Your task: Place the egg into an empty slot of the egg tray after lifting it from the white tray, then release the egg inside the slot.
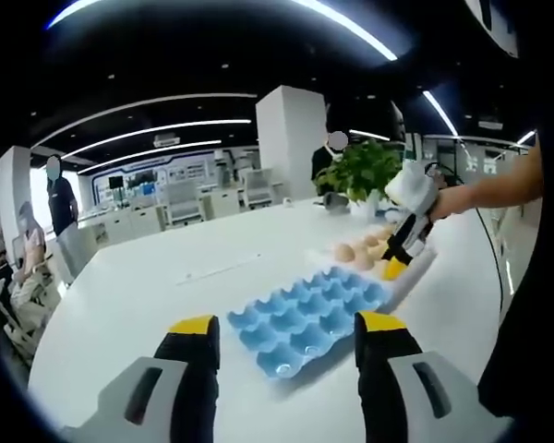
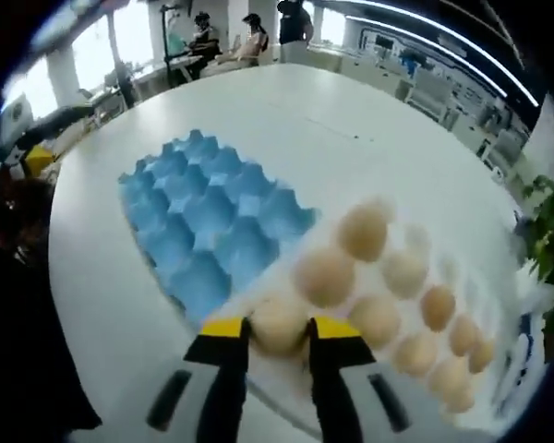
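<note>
Other eggs point(image 2: 362, 231) beside right tool point(image 2: 279, 329)

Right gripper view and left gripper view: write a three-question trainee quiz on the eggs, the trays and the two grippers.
1. True or false: in the right gripper view, the right gripper has its jaws around an egg that sits in the white tray.
2. Multiple choice: the slots of the blue egg tray are A) all full, B) half full, C) with no eggs visible in them.
3. Fill the gap: in the left gripper view, the left gripper has its jaws ____ and holds nothing.

Key: 1 true; 2 C; 3 open.
</note>
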Demonstrator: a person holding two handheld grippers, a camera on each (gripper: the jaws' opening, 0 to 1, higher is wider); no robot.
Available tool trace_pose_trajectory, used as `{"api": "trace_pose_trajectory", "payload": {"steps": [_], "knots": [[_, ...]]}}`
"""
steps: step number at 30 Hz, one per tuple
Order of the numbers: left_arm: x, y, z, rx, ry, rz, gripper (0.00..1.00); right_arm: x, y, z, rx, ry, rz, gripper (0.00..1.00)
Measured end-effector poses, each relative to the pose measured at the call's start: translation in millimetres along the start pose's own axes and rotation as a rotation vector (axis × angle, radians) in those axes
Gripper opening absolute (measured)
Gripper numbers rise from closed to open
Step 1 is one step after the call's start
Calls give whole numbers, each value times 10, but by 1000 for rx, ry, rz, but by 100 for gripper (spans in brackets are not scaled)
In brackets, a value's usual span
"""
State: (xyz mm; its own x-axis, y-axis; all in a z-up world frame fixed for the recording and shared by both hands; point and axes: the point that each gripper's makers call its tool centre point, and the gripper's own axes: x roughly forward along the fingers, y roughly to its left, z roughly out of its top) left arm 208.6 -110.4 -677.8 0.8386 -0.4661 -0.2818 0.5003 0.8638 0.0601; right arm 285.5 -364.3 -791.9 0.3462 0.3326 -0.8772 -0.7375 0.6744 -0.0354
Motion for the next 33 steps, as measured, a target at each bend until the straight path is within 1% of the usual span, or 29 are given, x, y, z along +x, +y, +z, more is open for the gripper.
{"api": "trace_pose_trajectory", "payload": {"steps": [1,2,3,5,6,9,10,11,13,14,16,17,18,19,22,24,25,27,33], "knots": [[3,0,-1,-1,-1,-1,59,7,2,-3,-1,23,12,26],[4,2,-1,-1,-1,-1,59,16,10,-17,-6,62,28,26],[5,4,-2,-1,-2,-1,59,26,2,-5,-35,76,34,26],[3,8,-2,-2,-2,-1,58,40,13,-6,-59,104,50,27],[0,14,-3,-3,-3,1,58,51,26,2,-119,112,66,27],[-5,29,-10,-5,-2,6,57,54,55,1,-211,107,91,27],[-6,33,-11,-5,-2,6,57,52,58,-1,-223,106,97,27],[-8,41,-9,-3,-3,9,56,49,46,-2,-193,109,95,26],[-8,49,-8,-2,-4,10,56,50,35,-11,-91,116,86,26],[-7,54,-8,-2,-4,12,56,51,17,4,-110,110,89,25],[-10,69,-9,-4,-5,16,56,33,8,6,-65,85,94,25],[-11,74,-8,-6,-8,17,56,11,4,13,-56,70,104,24],[-13,76,-12,-6,-6,17,56,2,10,27,-10,53,106,24],[-16,80,-17,-5,-4,19,56,-12,10,43,16,36,110,24],[-28,93,-27,-6,-4,21,57,-100,-24,57,-4,12,95,24],[-31,109,-40,-4,-1,23,58,-187,-21,139,18,-29,97,24],[-30,113,-49,-4,2,23,58,-233,7,154,30,-31,117,24],[-28,129,-58,-7,4,24,59,-269,4,174,9,-41,99,24],[-32,145,-49,0,2,23,59,-235,45,106,-10,-11,101,24]]}}
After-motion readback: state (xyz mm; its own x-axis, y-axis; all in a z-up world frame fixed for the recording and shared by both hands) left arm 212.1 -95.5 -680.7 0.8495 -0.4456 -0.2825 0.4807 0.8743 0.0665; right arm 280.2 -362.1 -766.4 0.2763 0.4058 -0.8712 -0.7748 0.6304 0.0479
